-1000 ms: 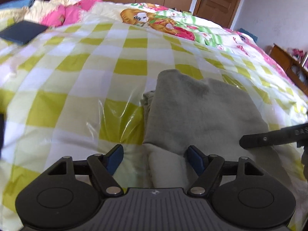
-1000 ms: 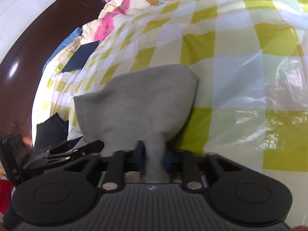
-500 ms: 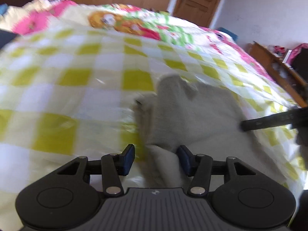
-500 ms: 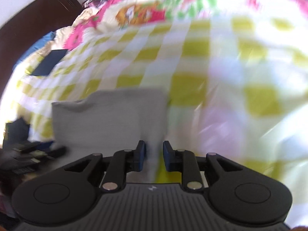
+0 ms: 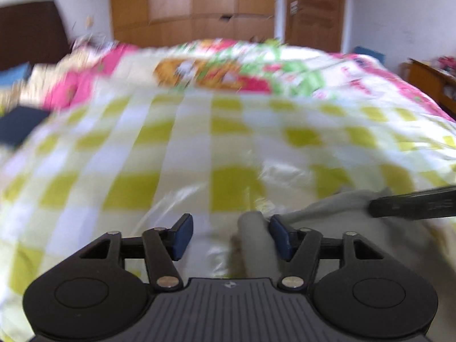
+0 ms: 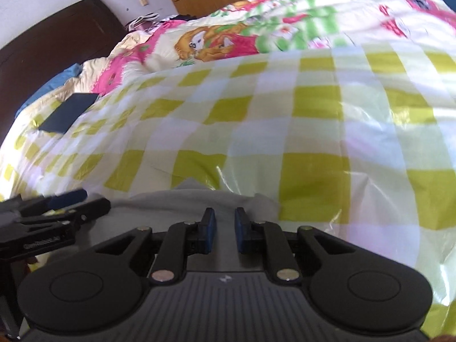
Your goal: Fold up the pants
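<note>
Checked bedcover (image 6: 313, 119) under grey pants (image 6: 176, 202); left tool (image 5: 229, 235) agape, right tool (image 6: 225, 229) slightly parted (cloth beneath).

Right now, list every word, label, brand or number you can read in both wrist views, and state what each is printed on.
Nothing reads with certainty.
Pale lettering on the side of the left tongs, right wrist view: too blurred to read.
Faint marks on a finger of the right tongs, left wrist view: too blurred to read.
Small emblem on the tongs body: a logo, no letters.
</note>
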Motion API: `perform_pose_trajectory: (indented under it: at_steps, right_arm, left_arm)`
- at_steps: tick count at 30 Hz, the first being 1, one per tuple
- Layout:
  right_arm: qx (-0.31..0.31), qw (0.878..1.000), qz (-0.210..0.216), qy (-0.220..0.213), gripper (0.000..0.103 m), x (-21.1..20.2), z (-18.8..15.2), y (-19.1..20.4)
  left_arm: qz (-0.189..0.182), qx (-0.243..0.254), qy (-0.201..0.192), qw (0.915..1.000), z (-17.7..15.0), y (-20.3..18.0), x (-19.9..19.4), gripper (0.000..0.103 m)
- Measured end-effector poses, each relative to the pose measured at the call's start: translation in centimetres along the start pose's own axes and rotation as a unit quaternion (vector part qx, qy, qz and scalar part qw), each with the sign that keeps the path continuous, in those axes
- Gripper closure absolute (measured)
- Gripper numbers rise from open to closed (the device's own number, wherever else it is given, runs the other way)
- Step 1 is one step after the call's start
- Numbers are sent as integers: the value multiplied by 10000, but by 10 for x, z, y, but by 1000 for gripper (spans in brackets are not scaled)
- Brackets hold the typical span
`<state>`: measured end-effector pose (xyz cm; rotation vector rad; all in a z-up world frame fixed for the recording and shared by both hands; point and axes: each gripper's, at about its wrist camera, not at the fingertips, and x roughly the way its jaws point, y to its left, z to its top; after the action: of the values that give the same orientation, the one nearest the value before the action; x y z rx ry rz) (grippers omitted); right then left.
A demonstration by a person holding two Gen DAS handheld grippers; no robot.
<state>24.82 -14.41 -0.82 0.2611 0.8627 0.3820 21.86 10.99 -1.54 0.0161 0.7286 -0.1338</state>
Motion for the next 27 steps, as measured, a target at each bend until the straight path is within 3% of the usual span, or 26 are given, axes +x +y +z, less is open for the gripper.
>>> perform_pose_trajectory:
  at_steps: [1,4,9,11,13,15,17,19,21,27]
  right_arm:
    - [-52,9999,5,-85,81,-9,-2,3]
    - [-631,9974,-103,-346,80,-43,-18,23]
    - [-977,9947,232,-220,76,-97,-65,47]
    - [-914,9953,321,69,76,-100,-86,51]
    - [-1006,9945,78,294,76,-95,-105,56]
    - [-1227,9922,-125,168,75,-98,-111,67]
    - [-1197,9928,-64,-15,74,-109,-111,74]
    - [-1013,9948,129,50,66,-110,-111,73]
    - [-1039,9943,-8,245,66,-103,-116,75]
    - [-882,9961,-9,82,66,-124,-130,77]
  left_arm:
    - [-12,-49,-10,10000,-2,4,-1,27]
    - [125,-22,-206,9997,-6,4,-24,28]
    - [270,285,-318,9987,-22,-10,-68,28]
    - [300,497,-336,9978,-37,-21,-83,27]
    - [346,605,-199,9974,-50,-28,-87,25]
    - [509,583,-6,9970,-60,-31,-86,24]
    - [645,531,-39,9965,-66,-31,-97,24]
    - [511,385,40,9979,-70,-31,-109,23]
    - [529,450,98,9975,-76,-36,-116,23]
    - [435,353,359,9978,-92,-45,-137,23]
